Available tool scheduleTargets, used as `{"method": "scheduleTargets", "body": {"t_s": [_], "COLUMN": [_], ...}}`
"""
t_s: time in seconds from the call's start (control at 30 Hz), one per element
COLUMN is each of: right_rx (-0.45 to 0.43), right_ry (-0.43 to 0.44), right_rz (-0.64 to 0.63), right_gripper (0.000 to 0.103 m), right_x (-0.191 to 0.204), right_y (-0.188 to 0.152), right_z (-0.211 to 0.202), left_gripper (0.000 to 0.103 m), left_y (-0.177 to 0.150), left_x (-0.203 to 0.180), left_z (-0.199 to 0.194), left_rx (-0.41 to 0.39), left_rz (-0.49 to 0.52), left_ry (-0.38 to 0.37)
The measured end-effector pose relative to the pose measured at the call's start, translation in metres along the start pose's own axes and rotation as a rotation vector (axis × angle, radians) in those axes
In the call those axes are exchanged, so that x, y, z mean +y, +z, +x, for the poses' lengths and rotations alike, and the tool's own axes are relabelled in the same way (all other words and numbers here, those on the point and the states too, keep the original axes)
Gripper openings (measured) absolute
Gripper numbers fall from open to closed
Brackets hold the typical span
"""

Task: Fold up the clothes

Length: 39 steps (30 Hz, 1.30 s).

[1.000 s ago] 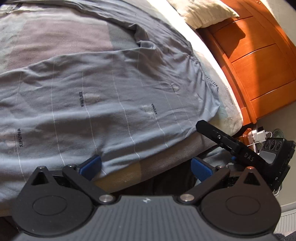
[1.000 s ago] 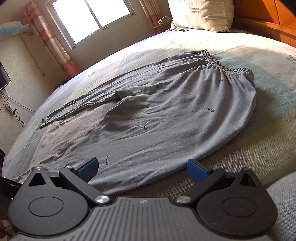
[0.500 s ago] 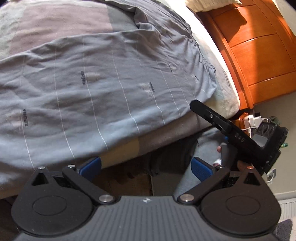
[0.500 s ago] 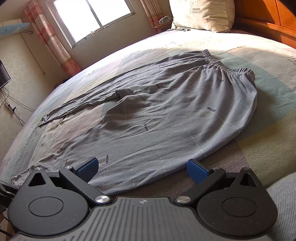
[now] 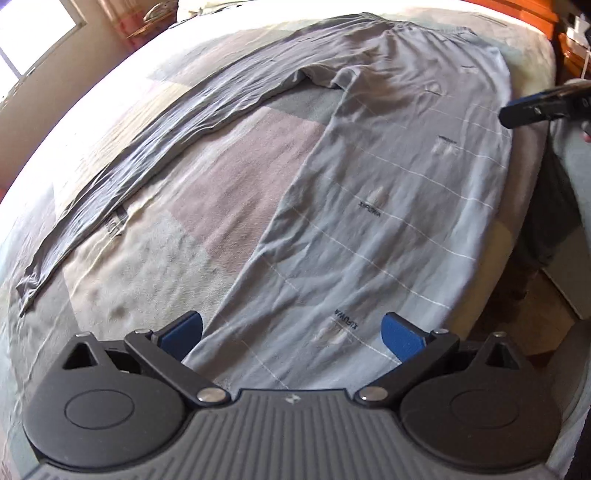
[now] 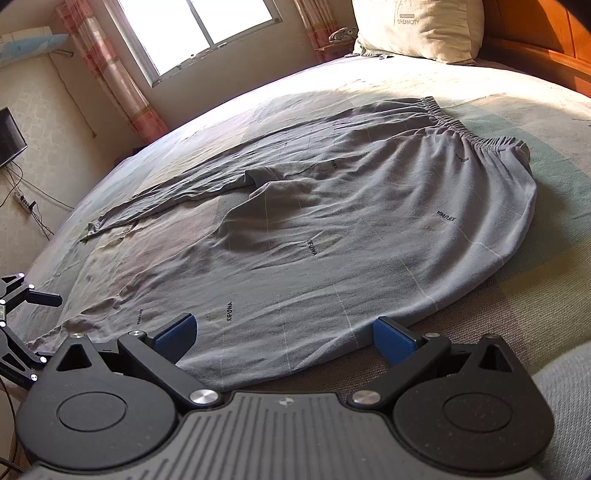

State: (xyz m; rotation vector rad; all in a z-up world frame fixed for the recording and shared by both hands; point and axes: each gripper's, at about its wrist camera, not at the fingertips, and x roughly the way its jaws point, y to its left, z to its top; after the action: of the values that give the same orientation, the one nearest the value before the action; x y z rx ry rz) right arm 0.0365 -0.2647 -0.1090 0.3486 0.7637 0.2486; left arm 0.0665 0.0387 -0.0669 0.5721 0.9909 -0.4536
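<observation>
Swinging round from the bedside and the wooden headboard, the left tongs [image 5: 291,330] now look along the bed [image 5: 155,206] over the grey trousers [image 5: 388,206], while the right tongs [image 6: 282,334] have hardly shifted. Both pairs of tongs stand released, blue pads wide apart, holding nothing. The trousers lie flat on the bed, legs splayed in a V: the near leg runs straight away from the left tongs toward the waistband [image 6: 476,138], its long axis nearly in line with that view, and its hem end lies just under those tongs. The far leg [image 5: 155,144] stretches off toward the window side, well apart from both. From the right view the right tongs sit just beside the near leg's outer edge, nearer the waist end, pillow [image 6: 421,27] beyond
</observation>
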Motion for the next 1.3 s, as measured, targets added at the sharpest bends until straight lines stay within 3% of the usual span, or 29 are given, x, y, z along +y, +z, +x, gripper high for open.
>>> {"method": "scheduleTargets", "body": {"t_s": [0.1, 0.23, 0.33, 0.5, 0.57, 0.63, 0.73, 0.9, 1.03, 1.2, 1.3], "right_rx": [0.005, 0.018, 0.025, 0.024, 0.024, 0.023, 0.024, 0.026, 0.027, 0.03, 0.031], "right_ry": [0.003, -0.006, -0.02, -0.039, -0.051, -0.063, -0.082, -0.107, -0.124, -0.149, -0.157], "right_rz": [-0.02, -0.051, -0.063, -0.075, -0.095, -0.116, -0.138, -0.176, -0.197, -0.232, -0.237], "right_gripper": [0.103, 0.103, 0.103, 0.103, 0.103, 0.103, 0.103, 0.103, 0.103, 0.103, 0.103], "right_x": [0.008, 0.017, 0.02, 0.023, 0.026, 0.029, 0.033, 0.037, 0.04, 0.045, 0.047], "right_y": [0.0, -0.001, -0.001, -0.001, -0.002, -0.003, -0.004, -0.007, -0.008, -0.01, -0.01], "right_z": [0.004, 0.011, 0.014, 0.018, 0.019, 0.02, 0.022, 0.023, 0.025, 0.027, 0.028], "left_gripper": [0.102, 0.103, 0.103, 0.102, 0.102, 0.102, 0.103, 0.102, 0.102, 0.102, 0.102], "left_y": [-0.013, -0.044, -0.07, -0.094, -0.095, -0.092, -0.099, -0.14, -0.172, -0.188, -0.197], "left_x": [0.003, 0.035, 0.057, 0.077, 0.069, 0.052, 0.038, 0.067, 0.087, 0.113, 0.123], "left_z": [0.016, 0.025, 0.02, 0.002, -0.009, -0.013, -0.003, -0.015, -0.032, -0.043, -0.031], "left_rx": [-0.023, -0.082, -0.097, -0.058, -0.095, -0.121, -0.091, -0.087, -0.041, -0.127, -0.098], "left_rz": [-0.039, -0.177, -0.197, -0.263, -0.236, -0.147, -0.06, -0.251, -0.345, -0.489, -0.528], "left_ry": [-0.04, -0.137, -0.13, -0.062, -0.076, -0.107, -0.107, -0.091, -0.04, 0.0, 0.005]}}
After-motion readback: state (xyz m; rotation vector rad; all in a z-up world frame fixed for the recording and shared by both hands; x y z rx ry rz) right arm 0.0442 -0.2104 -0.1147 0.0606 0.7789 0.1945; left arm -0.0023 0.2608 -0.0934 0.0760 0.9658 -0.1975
